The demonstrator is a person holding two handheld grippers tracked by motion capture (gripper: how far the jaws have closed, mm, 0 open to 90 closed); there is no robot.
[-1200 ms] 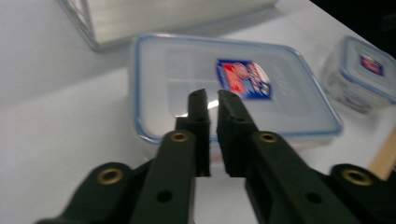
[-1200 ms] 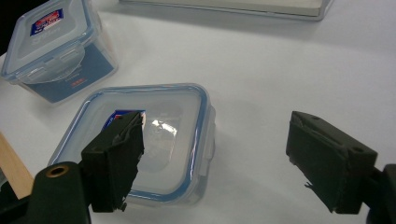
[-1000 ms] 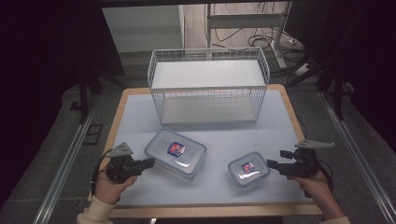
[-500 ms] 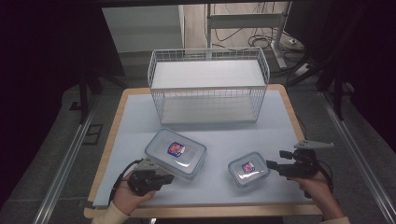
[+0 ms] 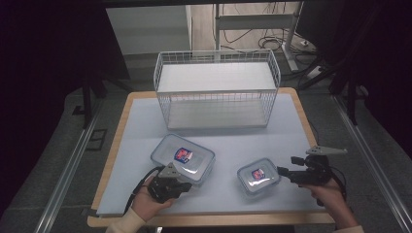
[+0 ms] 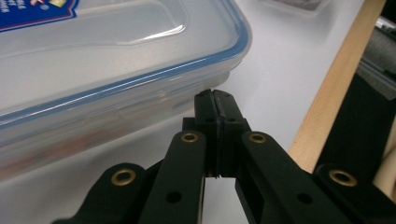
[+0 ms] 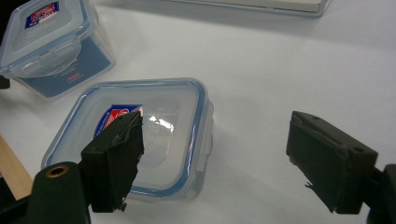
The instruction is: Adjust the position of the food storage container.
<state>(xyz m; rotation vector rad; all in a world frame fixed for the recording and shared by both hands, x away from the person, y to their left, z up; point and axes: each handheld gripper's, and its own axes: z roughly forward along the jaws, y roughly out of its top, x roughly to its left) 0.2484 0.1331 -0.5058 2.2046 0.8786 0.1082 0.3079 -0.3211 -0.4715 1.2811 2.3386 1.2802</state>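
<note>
A large clear lidded container [image 5: 183, 156] with a blue seal and a red-blue label lies at the table's front left. My left gripper [image 5: 186, 186] is shut with nothing in it, its tips close to that container's near side wall [image 6: 116, 60]; in the left gripper view the pressed pads [image 6: 215, 95] stop just short of the wall. A small square container [image 5: 258, 175] of the same kind lies to the right. My right gripper [image 5: 283, 172] stands open beside it, level with the table. In the right gripper view the small container [image 7: 159, 130] sits in front of the left pad [image 7: 116, 154].
A white wire basket [image 5: 217, 90] stands at the back of the white table [image 5: 291, 121]. The wooden front edge [image 6: 327, 107] runs just right of my left gripper. Past the small container, the right gripper view takes in the large container [image 7: 56, 42].
My left hand has moved right along the table's front and sunk, from the left of the large container to its near side. The right gripper has stayed put.
</note>
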